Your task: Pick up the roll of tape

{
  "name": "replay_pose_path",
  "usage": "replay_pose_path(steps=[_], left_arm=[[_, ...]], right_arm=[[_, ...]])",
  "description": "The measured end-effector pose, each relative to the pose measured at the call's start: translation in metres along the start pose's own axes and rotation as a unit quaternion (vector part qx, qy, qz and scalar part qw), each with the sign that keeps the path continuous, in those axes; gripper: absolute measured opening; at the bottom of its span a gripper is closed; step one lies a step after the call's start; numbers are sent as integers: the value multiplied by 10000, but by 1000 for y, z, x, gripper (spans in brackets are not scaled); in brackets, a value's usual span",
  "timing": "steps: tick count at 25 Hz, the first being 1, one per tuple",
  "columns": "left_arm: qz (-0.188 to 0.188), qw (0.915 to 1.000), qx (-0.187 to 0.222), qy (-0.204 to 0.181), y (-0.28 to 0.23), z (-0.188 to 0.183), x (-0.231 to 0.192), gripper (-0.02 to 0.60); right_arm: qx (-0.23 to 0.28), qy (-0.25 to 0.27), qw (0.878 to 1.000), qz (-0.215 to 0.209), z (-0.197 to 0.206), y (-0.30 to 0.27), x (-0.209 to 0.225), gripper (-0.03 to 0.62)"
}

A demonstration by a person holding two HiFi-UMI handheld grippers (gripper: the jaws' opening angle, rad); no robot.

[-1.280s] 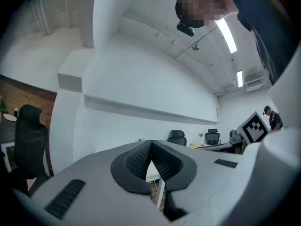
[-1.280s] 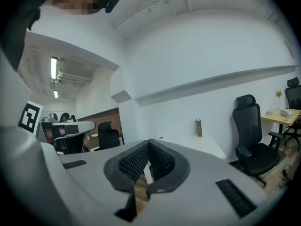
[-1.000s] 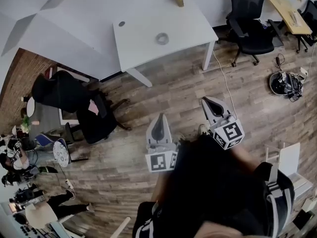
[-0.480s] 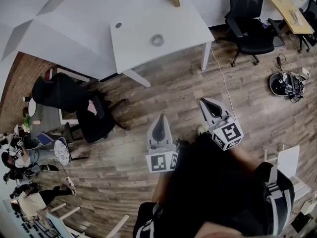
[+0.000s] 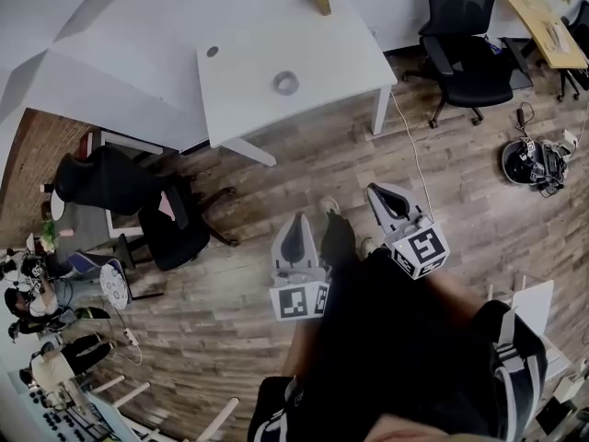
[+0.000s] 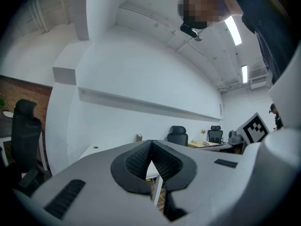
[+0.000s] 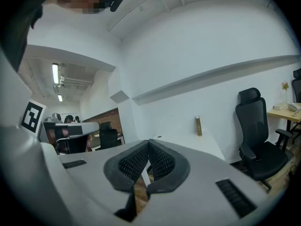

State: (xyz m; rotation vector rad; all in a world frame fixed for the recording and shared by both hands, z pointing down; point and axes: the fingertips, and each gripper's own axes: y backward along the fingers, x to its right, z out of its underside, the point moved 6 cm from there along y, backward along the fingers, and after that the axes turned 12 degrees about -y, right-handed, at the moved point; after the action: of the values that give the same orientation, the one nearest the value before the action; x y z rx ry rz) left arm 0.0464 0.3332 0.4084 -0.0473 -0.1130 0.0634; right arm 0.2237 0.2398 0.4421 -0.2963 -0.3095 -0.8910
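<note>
Closer now, roll of tape [image 5: 285, 83] sits at twelve o'clock on table [image 5: 241, 63]; left gripper [image 5: 297, 217] and right gripper [image 5: 374, 190] clamped shut, empty

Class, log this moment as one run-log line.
roll of tape: on white table, untouched | left hand-held gripper: shut, empty | right hand-held gripper: shut, empty | both short of table

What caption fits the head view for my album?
Left gripper and right gripper, both shut and empty, point toward the white table holding the roll of tape.
</note>
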Motion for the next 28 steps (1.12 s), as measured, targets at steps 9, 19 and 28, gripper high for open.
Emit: replay_pose_path(steps=[9,19,28], left_arm=[[300,9994,89,118,-123,20,-66,21],[559,9983,-60,118,-251,33,-170,21],[546,9977,-394,76,-330,49,-211,21]], right_arm=[[-67,181,9997,145,-22,-115,48,12],[-162,176,9994,231,-62,-266,75,11],[-367,111,9990,222,-78,-351,110,11]])
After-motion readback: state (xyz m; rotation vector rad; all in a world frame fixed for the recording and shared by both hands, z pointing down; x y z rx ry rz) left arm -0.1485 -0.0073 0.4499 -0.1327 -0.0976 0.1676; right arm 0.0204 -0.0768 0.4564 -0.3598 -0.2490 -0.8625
